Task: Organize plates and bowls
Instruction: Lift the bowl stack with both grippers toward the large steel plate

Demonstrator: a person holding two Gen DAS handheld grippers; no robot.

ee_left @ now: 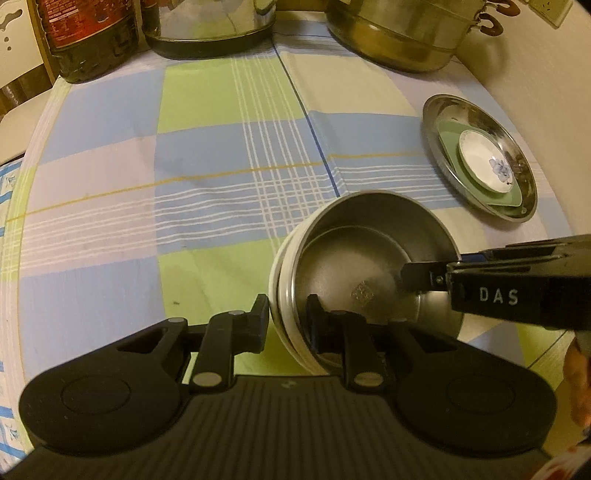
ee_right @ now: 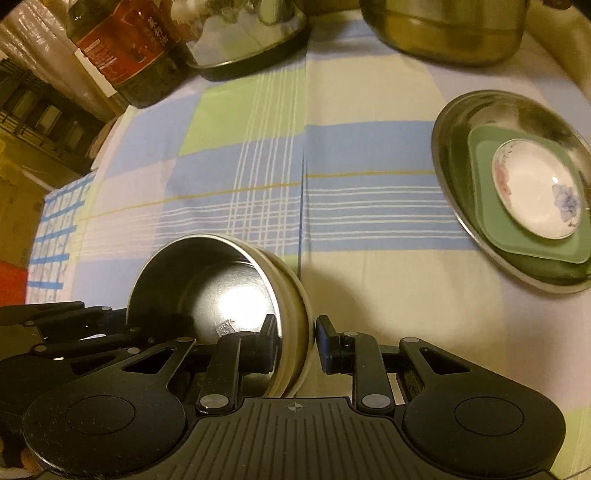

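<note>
A steel-lined bowl (ee_left: 362, 258) with a cream outer wall hangs tilted over the checked cloth, gripped from two sides. My left gripper (ee_left: 286, 314) is shut on its near rim, one finger outside and one inside. My right gripper (ee_left: 437, 266) reaches in from the right and pinches the opposite rim. In the right wrist view the bowl (ee_right: 221, 295) sits between the right gripper's (ee_right: 293, 332) fingers, and the left gripper (ee_right: 140, 332) shows at the left. To the right a steel plate (ee_left: 476, 114) (ee_right: 498, 107) carries a green square plate (ee_left: 448, 140) (ee_right: 480, 192) and a white flowered saucer (ee_left: 484, 162) (ee_right: 535, 188).
Along the back of the table stand an oil bottle (ee_left: 88, 37) (ee_right: 129, 48), a steel kettle (ee_left: 210, 29) and a large steel pot (ee_left: 402, 33) (ee_right: 447, 29). The cloth-covered table (ee_left: 207, 177) drops off at its left edge, and part of a hand (ee_left: 578, 387) shows at the right.
</note>
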